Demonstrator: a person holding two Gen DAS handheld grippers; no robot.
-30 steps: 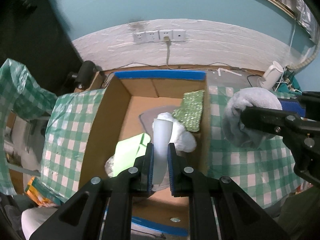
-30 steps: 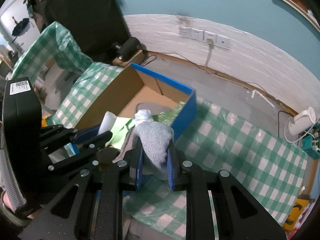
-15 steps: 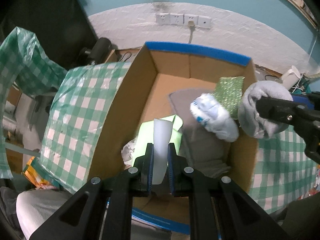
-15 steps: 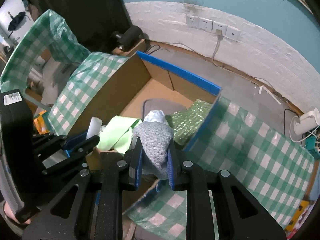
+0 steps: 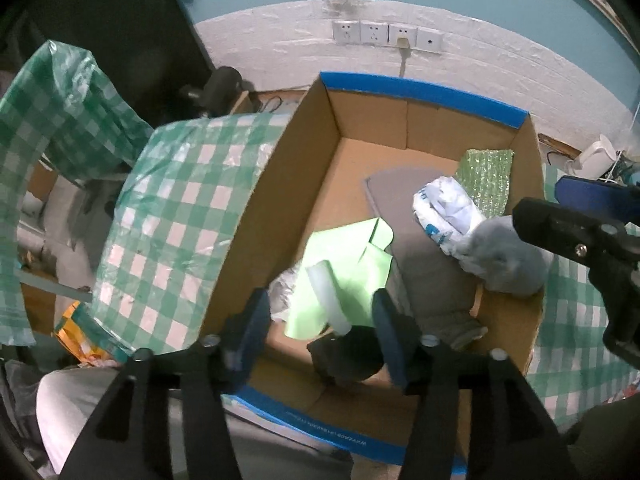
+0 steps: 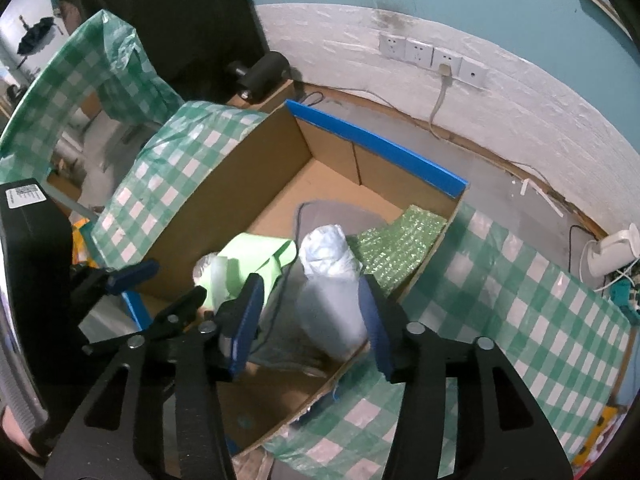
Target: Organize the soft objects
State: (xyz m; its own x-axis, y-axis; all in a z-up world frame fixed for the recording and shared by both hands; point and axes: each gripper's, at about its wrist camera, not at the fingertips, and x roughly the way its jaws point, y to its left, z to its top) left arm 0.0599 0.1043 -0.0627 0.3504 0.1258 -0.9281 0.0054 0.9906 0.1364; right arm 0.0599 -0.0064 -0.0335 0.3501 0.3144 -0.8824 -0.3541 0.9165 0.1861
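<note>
An open cardboard box (image 5: 256, 216) with blue-taped rims (image 6: 372, 148) holds soft things: a grey pad (image 5: 416, 240), a green sparkly sponge (image 5: 486, 178), a white-blue plastic bundle (image 5: 444, 208), a lime green sheet (image 5: 344, 256). My left gripper (image 5: 320, 316) is open over the box's near end; a white foam roll (image 5: 326, 292) lies loose between its fingers. My right gripper (image 6: 310, 316) is open; a grey sock bundle (image 6: 332, 312) sits between its fingers at the box's right wall, also in the left wrist view (image 5: 504, 260).
A green checked cloth (image 6: 520, 300) covers the table on both sides of the box. A white wall with sockets (image 5: 388, 36) is behind. A white device (image 6: 608, 252) with cables stands far right. A dark object (image 5: 348, 356) lies in the box's near end.
Both grippers have opened. The white foam roll and the grey sock bundle have been let go and dropped into the box. Both grippers moved closer over the box.
</note>
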